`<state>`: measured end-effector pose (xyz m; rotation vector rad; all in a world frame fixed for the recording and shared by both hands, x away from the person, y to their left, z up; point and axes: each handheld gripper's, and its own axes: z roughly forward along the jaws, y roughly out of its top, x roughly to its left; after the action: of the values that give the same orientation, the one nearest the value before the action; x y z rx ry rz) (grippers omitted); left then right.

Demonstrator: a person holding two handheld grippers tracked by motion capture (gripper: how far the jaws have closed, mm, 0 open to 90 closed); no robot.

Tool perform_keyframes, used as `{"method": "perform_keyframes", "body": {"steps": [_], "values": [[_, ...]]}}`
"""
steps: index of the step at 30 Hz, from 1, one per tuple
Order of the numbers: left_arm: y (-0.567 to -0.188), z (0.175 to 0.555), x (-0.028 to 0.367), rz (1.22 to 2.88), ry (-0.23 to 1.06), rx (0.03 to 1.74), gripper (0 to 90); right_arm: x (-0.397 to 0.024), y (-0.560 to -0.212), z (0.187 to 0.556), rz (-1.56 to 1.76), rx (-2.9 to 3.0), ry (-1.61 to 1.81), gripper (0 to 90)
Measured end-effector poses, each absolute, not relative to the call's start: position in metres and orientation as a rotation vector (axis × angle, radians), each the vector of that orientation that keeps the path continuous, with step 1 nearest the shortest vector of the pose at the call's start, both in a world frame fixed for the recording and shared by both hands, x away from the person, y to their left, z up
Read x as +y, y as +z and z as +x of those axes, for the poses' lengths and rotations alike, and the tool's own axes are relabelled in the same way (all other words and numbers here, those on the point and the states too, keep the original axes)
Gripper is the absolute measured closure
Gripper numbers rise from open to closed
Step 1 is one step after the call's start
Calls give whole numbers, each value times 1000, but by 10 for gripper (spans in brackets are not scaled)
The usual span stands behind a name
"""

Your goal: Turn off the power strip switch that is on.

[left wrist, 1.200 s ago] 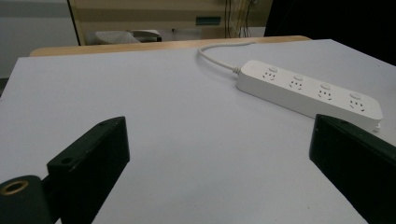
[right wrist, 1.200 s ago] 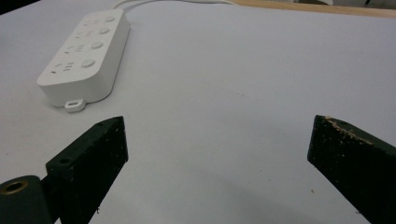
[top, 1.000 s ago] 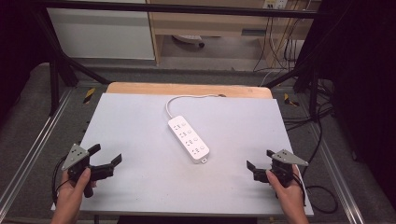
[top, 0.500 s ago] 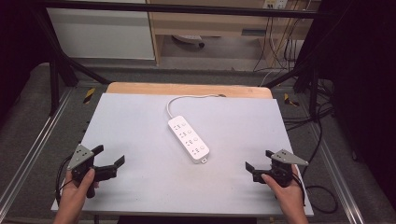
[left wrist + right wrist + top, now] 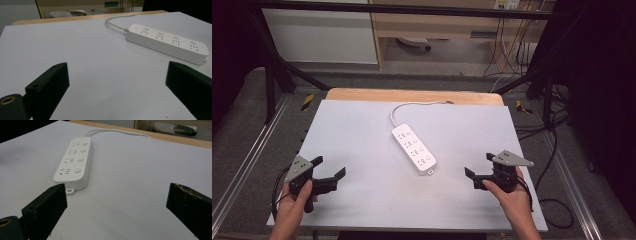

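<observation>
A white power strip (image 5: pixel 413 148) with several sockets lies at an angle in the middle of the white table top (image 5: pixel 362 130); its white cord (image 5: pixel 412 104) runs off toward the far edge. My left gripper (image 5: pixel 331 166) is held open just above the near left part of the table, nothing between its jaws. At the near right my right gripper (image 5: pixel 478 165) is open as well, a short way from the strip's near end. In the left gripper view the gripper (image 5: pixel 117 82) faces the strip (image 5: pixel 167 42) from afar. In the right gripper view the gripper (image 5: pixel 116 202) looks at the strip (image 5: pixel 75 161) close ahead to the left.
A strip of wooden table edge (image 5: pixel 412 95) shows beyond the white surface. Black frame bars (image 5: pixel 277 75) and cables (image 5: pixel 552 150) surround the table on the floor. A light cabinet (image 5: pixel 322 35) stands behind.
The right gripper has edged a little left, toward the strip's near end. The left gripper has hardly shifted. Both stay open.
</observation>
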<state>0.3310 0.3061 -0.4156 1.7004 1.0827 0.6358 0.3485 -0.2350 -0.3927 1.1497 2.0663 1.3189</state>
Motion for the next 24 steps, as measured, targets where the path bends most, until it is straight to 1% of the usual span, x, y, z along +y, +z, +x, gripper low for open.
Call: {"method": "perform_keyframes", "body": {"steps": [9, 11, 15, 19, 21, 22, 24], "values": [[-416, 331, 308, 1698, 640, 1090, 48, -214, -367, 370, 1121, 2107, 1358, 38], [-416, 332, 308, 1694, 638, 1093, 48, -208, -358, 378, 1122, 2101, 1351, 20], [-417, 333, 307, 1695, 638, 1102, 48, -199, -350, 386, 1070, 2120, 1322, 27], [-416, 332, 308, 1693, 637, 1099, 48, -186, -341, 398, 1042, 2136, 1297, 52], [-416, 332, 308, 1693, 639, 1097, 48, -181, -337, 404, 1029, 2144, 1302, 76], [-416, 332, 309, 1692, 637, 1101, 48, -178, -332, 409, 1018, 2140, 1316, 112], [-417, 333, 309, 1689, 635, 1102, 48, -176, -330, 411, 1010, 2142, 1319, 121]]}}
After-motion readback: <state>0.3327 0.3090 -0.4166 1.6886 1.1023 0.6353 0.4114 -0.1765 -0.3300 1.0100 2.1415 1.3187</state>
